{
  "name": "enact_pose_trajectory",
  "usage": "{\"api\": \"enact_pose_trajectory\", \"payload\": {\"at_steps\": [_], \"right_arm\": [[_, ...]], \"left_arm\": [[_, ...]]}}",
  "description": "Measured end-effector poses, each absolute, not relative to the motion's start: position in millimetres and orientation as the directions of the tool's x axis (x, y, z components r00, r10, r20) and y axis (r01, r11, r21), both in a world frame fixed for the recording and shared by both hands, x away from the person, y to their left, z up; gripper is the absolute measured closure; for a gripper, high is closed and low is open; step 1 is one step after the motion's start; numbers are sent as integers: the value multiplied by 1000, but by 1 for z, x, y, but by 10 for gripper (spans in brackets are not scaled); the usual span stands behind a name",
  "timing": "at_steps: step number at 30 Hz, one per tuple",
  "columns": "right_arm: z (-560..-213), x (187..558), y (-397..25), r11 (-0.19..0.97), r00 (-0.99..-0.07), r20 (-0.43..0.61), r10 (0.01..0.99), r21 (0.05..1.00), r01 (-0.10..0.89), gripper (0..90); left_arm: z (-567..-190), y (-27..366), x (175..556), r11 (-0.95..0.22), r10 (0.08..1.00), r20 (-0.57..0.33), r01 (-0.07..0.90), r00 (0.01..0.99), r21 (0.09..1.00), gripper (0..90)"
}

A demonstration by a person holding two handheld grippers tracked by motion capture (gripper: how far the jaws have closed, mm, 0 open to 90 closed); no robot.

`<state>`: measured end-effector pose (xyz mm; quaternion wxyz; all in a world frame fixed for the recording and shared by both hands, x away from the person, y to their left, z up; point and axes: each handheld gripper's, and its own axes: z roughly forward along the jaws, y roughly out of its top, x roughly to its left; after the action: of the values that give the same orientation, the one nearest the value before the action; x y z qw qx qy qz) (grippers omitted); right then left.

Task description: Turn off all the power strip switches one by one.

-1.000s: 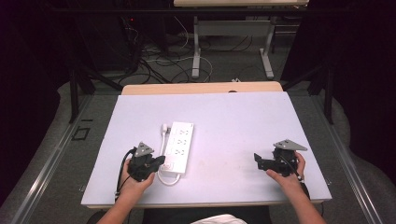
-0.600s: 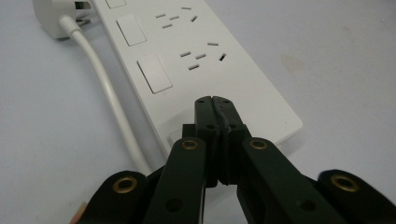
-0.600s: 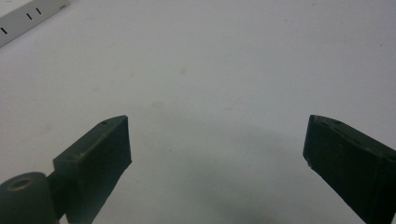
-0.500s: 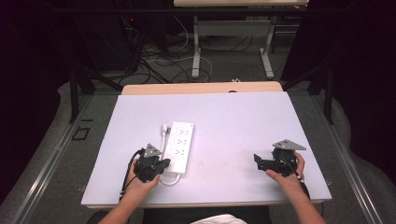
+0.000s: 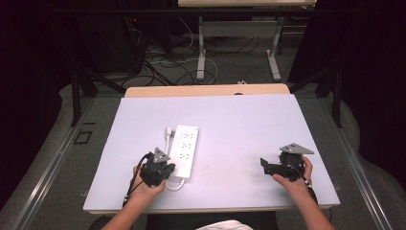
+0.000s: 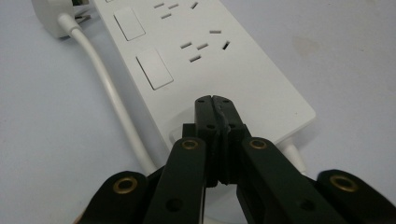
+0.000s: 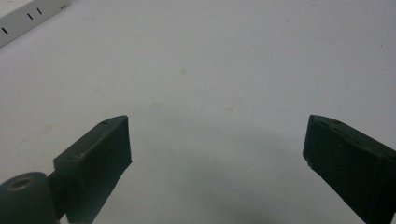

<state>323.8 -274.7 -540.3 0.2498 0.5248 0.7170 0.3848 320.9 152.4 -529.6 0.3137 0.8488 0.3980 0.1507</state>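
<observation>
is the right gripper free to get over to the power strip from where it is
Probably yes. The right gripper sits with jaws wide open, holding nothing, and only bare table lies between it and the power strip. The left gripper, jaws shut, already crowds the strip's near end.

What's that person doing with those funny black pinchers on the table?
A person holds a hand-held gripper in each hand at a white table. The left hand-held gripper has its jaws shut and its tips sit at the near end of a white power strip, by one of the strip's switches. The strip's cord runs beside it. The right hand-held gripper is open over bare table, away from the strip, holding nothing.
</observation>
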Motion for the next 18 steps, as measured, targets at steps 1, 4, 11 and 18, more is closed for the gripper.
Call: {"api": "enact_pose_trajectory", "payload": {"at_steps": [1, 4, 11, 18], "right_arm": [[-540, 324, -275, 153, -325, 46, 945, 814, 560, 71], [-540, 324, -275, 153, -324, 46, 945, 814, 560, 71], [-540, 324, -275, 153, -323, 44, 946, 815, 559, 72], [-540, 324, -277, 154, -323, 42, 946, 816, 558, 72]], "left_arm": [[-529, 152, 321, -482, 773, -2, 590, 634, 648, 900], [-530, 154, 323, -473, 774, -21, 599, 633, 646, 900], [-535, 157, 324, -427, 780, -48, 587, 623, 688, 900], [-532, 160, 323, -411, 774, -74, 588, 628, 697, 900]]}}
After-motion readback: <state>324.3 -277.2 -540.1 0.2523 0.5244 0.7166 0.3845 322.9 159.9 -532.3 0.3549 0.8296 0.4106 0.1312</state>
